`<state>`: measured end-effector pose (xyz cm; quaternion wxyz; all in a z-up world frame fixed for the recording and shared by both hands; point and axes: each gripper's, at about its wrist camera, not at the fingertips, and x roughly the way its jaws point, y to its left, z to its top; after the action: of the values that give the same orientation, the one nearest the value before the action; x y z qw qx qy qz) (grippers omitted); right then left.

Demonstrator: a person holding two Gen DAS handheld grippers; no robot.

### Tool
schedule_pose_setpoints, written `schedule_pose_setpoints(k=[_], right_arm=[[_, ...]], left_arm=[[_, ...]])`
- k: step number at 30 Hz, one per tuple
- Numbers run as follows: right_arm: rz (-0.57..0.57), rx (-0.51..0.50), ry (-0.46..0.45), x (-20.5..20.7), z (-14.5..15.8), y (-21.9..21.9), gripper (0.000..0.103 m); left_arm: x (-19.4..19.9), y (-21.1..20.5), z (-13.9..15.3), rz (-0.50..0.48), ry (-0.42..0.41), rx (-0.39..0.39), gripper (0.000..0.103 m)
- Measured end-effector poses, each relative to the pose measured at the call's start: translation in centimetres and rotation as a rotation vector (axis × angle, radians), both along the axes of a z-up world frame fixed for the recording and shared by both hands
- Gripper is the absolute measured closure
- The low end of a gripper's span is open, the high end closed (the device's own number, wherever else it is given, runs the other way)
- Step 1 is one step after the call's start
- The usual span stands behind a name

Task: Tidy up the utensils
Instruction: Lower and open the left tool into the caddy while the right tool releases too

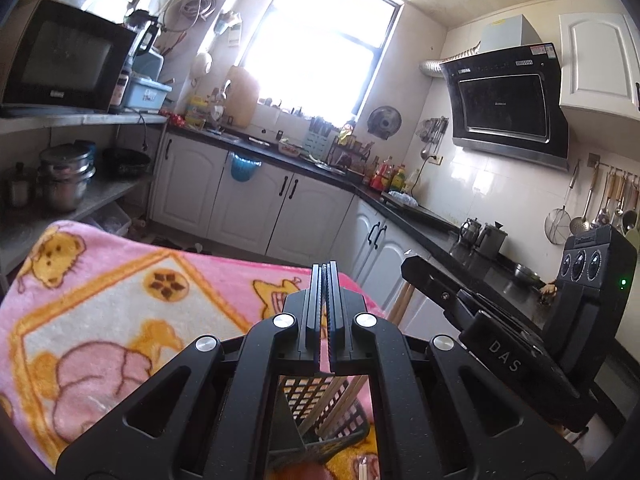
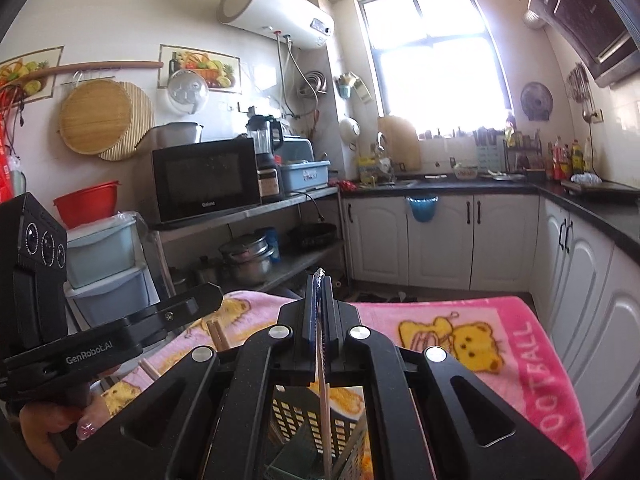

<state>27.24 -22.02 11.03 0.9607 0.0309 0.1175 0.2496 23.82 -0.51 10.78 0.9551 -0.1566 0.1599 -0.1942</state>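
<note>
Pink cartoon-bear blanket (image 1: 100, 300) over the table. Black mesh utensil basket (image 1: 320, 412) at 6 o'clock beneath both grippers, wooden chopsticks (image 1: 344, 400) standing inside. Left gripper (image 1: 326, 276) pressed together, empty. Right gripper (image 2: 319, 284) pinching one thin chopstick (image 2: 325, 412), lower end down in basket.

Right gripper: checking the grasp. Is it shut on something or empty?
Shut on a chopstick: the right gripper has its fingers pinching the thin stick.

a pink blanket (image 1: 120, 280) with yellow bears covers the table. a black basket (image 1: 320, 420) with holes sits on it, chopsticks (image 1: 340, 396) inside.
</note>
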Motion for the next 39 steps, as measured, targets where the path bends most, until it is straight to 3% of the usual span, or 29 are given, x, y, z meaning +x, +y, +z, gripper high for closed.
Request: schedule_pose_setpoints(k=[13,20,26,29,34,39], right_arm=[[-0.049,0.007,0.083,-0.8,-2.5,-0.4,0.099],[-0.074,0.001,0.102,-2.2,-2.9,-1.0,0.066],[-0.1,-0.006,0.108,-3.4,-3.1,-1.9,0.054],[-0.109,-0.014,0.116,-3.9,-3.1,-2.2,0.05],[-0.123,-0.031,0.12,-4.7,-3.2,-2.6,0.043],[-0.13,-0.041,0.122,-5.4,-3.5,-2.9,0.039]], left_arm=[[-0.5,0.2,-2.7,0.004,0.061,-0.022,0.102],[-0.7,0.7,-2.9,0.023,0.086,-0.023,0.102],[-1.4,0.9,-3.1,0.031,0.096,-0.018,0.102],[-1.8,0.9,-3.1,0.039,0.101,-0.012,0.094],[-2.4,1.2,-2.9,0.063,0.104,0.004,0.068],[-3.0,1.8,-2.9,0.079,0.119,0.005,0.056]])
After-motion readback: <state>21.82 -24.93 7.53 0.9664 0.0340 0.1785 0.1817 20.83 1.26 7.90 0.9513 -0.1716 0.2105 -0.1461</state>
